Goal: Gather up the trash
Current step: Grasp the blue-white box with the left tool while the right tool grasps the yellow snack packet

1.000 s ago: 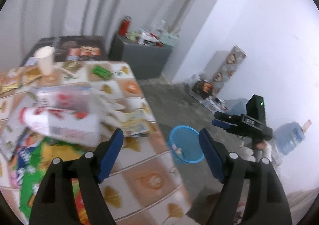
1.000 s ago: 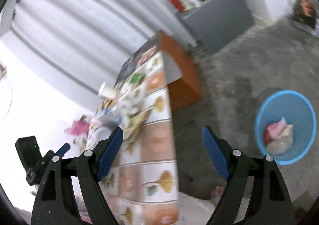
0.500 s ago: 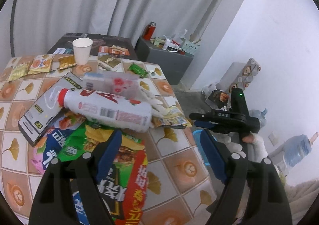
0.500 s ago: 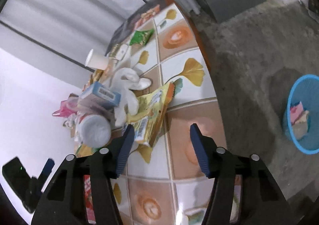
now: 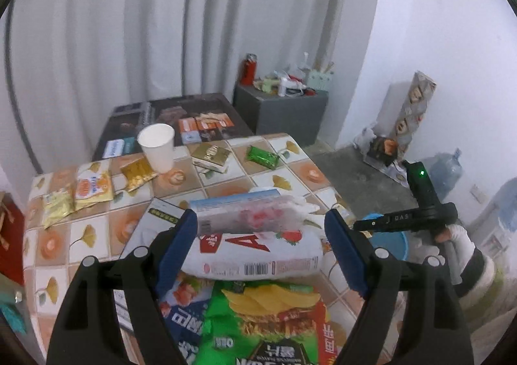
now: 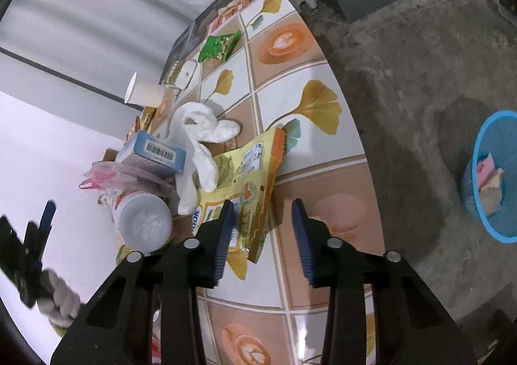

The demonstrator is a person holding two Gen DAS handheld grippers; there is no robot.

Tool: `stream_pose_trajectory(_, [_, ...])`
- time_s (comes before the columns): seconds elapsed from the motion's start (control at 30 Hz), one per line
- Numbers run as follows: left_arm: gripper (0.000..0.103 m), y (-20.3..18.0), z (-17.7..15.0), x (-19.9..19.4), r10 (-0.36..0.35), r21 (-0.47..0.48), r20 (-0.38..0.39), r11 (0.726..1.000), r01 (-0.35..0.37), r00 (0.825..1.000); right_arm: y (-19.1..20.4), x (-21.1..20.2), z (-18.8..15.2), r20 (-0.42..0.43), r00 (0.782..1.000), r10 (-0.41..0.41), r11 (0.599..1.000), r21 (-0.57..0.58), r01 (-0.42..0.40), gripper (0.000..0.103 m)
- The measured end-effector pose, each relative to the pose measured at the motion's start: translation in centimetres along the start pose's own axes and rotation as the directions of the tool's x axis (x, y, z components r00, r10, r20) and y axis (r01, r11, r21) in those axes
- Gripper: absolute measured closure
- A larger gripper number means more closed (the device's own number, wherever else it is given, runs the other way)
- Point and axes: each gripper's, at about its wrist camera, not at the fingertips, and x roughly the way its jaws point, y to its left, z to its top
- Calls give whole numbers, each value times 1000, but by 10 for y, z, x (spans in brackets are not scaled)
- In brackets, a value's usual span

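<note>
With the right gripper (image 6: 263, 235) half-open and just closing around the yellow packet (image 6: 248, 190), pinch its edge at 11 o'clock; left gripper (image 5: 260, 245) hangs open above the bottle (image 5: 258, 255).

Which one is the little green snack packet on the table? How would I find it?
Look at the tiled table with the leaf pattern and go to its far edge, near the grey cabinet. The small green wrapper lies flat there, right of the gold box and white paper cup. It lies alone, shiny and plain green, far smaller than the big green chip bag.
</note>
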Motion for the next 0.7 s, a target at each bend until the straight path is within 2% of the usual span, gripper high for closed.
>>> stream_pose_trajectory(0.17, [25, 7, 3, 28, -88, 3, -31, 996, 88, 996, -1, 5, 0, -18, 1000, 22, 1000, 12, -22, 86])
stream_pose_trajectory(0.3, [29, 3, 7, 55, -111, 57, -66, 992, 114, 992, -2, 3, -1, -18, 999, 29, 999, 17, -29, 91])
stream_pose_trajectory(0.37, [29, 1, 10, 68, -107, 94, -87, 989, 115, 990, -2, 1, -1, -16, 999, 34, 999, 14, -34, 92])
stream_pose_trajectory(0.5, [29, -1, 12, 98, -41, 196, -153, 978, 71, 987, -2, -1, 0, -15, 999, 43, 999, 7, -43, 93])
stream_pose_trajectory(0.6, [30, 1, 12, 112, -35, 222, -194, 972, 79, 980, -1, -1, -1, -14, 999, 48, 999, 6, -48, 94])
stream_pose_trajectory(0.7, [37, 1, 10, 122, -24, 232, -234, 969, 79, 972, -2, -2, -1, -14, 998, 64, 998, 9, -63, 94])
